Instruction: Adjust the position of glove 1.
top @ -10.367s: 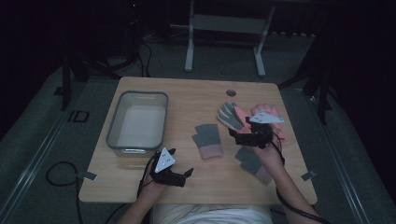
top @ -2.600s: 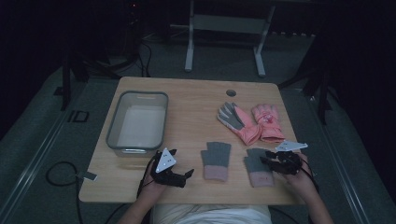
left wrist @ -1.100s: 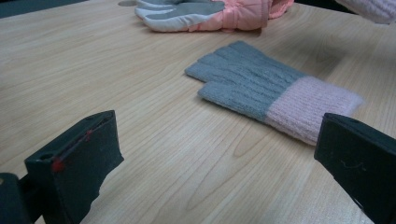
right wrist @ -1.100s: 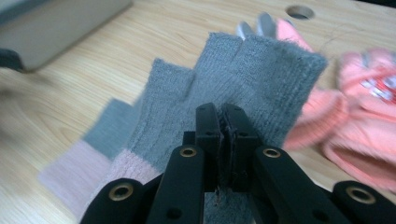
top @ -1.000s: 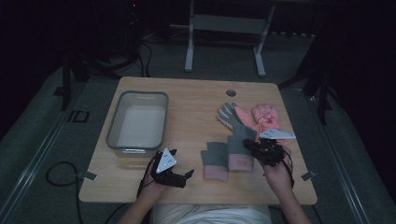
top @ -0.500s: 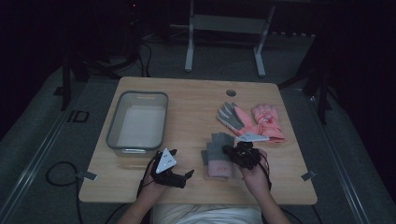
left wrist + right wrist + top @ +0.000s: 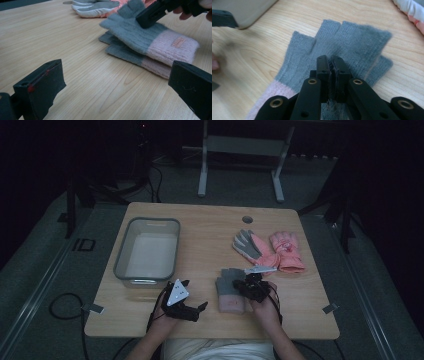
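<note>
The right gripper point(image 7: 331, 65) pinches the top mitten point(image 7: 342, 37), stacked on its twin point(image 7: 130, 53), cuffs toward six o'clock. The left gripper point(image 7: 192, 306) gapes wide at nine o'clock.

We counted two grey-and-pink knit gloves point(image 7: 150, 42), stacked; two pink-and-grey ski gloves point(image 7: 270, 249) side by side; one clear bin point(image 7: 147, 251); two grippers, left point(image 7: 186, 306) and right point(image 7: 248, 284).
</note>
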A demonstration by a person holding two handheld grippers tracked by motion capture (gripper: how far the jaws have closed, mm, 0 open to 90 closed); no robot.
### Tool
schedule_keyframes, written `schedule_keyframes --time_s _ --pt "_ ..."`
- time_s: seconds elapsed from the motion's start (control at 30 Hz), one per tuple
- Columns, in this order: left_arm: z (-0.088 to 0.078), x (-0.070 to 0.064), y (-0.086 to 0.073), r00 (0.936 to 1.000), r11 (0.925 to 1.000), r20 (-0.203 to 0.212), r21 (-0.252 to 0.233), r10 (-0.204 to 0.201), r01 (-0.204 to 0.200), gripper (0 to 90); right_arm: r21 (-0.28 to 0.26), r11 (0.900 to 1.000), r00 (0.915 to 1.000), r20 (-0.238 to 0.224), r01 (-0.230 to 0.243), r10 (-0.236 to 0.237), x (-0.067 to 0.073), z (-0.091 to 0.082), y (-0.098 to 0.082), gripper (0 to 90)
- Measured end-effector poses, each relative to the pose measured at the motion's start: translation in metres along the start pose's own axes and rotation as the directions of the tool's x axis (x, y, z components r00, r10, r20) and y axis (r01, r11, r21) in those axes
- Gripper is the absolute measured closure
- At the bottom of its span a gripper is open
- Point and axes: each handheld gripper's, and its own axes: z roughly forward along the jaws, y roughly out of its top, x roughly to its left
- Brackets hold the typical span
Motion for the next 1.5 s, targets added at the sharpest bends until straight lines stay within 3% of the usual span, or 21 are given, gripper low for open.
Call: schedule_keyframes --time_s 0.27,0.43,0.6,0.7,0.8,0.87,0.9,0.97,1.0,1.03,1.1,1.17,1.2,1.27,1.3,1.37,1.5 --pt "0.0 0.0 0.0 1.0 1.0 0.0 0.001 -0.001 0.001 0.0 0.023 1.0 0.9997 0.012 -0.021 0.021 -0.005 0.014 -0.007 83.5" --pt "-0.001 -0.002 0.0 0.9996 0.9996 0.012 -0.009 0.027 -0.027 0.0 0.025 1.0 0.9997 0.014 -0.02 0.019 -0.005 0.016 -0.009 81.1" --pt "-0.003 -0.006 -0.001 0.9989 0.9983 0.027 -0.044 0.039 -0.038 0.0 0.0 1.0 0.9998 0.004 -0.017 0.017 -0.007 0.008 -0.009 70.3" --pt "-0.004 -0.011 0.005 0.9955 0.9945 0.04 -0.064 0.085 -0.083 4.1 -0.054 0.998 0.9999 -0.012 0.01 -0.011 -0.012 -0.003 -0.007 60.8" --pt "-0.003 -0.02 0.014 0.9876 0.9874 0.062 -0.075 0.144 -0.139 4.8 -0.089 0.996 0.9995 0.002 0.032 -0.032 -0.023 -0.015 -0.004 58.9" --pt "-0.002 -0.023 0.017 0.9849 0.9856 0.063 -0.062 0.161 -0.157 4.8 -0.1 0.994 0.9993 0.001 0.038 -0.038 -0.027 -0.018 -0.002 59.0" --pt "0.001 -0.031 0.024 0.9818 0.9844 0.072 -0.001 0.176 -0.176 4.8 -0.106 0.993 0.999 0.005 0.045 -0.045 -0.031 -0.021 0.0 59.0" --pt "0.004 -0.038 0.031 0.9778 0.9847 0.134 0.045 0.161 -0.168 9.8 -0.129 0.988 0.9969 0.013 0.079 -0.078 -0.042 -0.03 0.009 59.2" --pt "0.006 -0.04 0.034 0.972 0.9855 0.181 0.052 0.149 -0.161 10.3 -0.135 0.987 0.9967 0.01 0.082 -0.081 -0.045 -0.032 0.012 59.1" --pt "0.008 -0.042 0.036 0.9679 0.9849 0.2 0.052 0.152 -0.165 13.0 -0.143 0.986 0.9962 0.01 0.087 -0.087 -0.048 -0.033 0.016 59.1" --pt "0.013 -0.046 0.04 0.9543 0.9797 0.236 0.036 0.184 -0.197 13.9 -0.15 0.984 0.995 0.016 0.099 -0.098 -0.051 -0.033 0.021 59.1" --pt "0.02 -0.049 0.045 0.9462 0.9734 0.25 0.048 0.206 -0.224 13.9 -0.154 0.981 0.9928 0.016 0.12 -0.119 -0.052 -0.033 0.026 59.1" --pt "0.023 -0.051 0.048 0.9368 0.9671 0.267 0.052 0.227 -0.249 13.9 -0.154 0.98 0.9923 0.016 0.124 -0.123 -0.053 -0.032 0.028 59.1" --pt "0.03 -0.056 0.052 0.9161 0.9448 0.275 0.066 0.292 -0.321 16.4 -0.146 0.981 0.9919 0.009 0.127 -0.127 -0.054 -0.029 0.031 59.1" --pt "0.033 -0.057 0.053 0.9022 0.9321 0.289 0.074 0.32 -0.354 19.5 -0.142 0.981 0.9915 0.004 0.129 -0.13 -0.054 -0.027 0.031 59.0" --pt "0.04 -0.059 0.054 0.878 0.9141 0.33 0.091 0.347 -0.395 28.4 -0.129 0.983 0.9914 -0.003 0.13 -0.131 -0.055 -0.02 0.031 57.4" --pt "0.05 -0.06 0.051 0.8518 0.8792 0.349 0.132 0.391 -0.458 29.9 -0.104 0.991 0.9958 -0.018 0.088 -0.09 -0.061 -0.005 0.028 54.1"
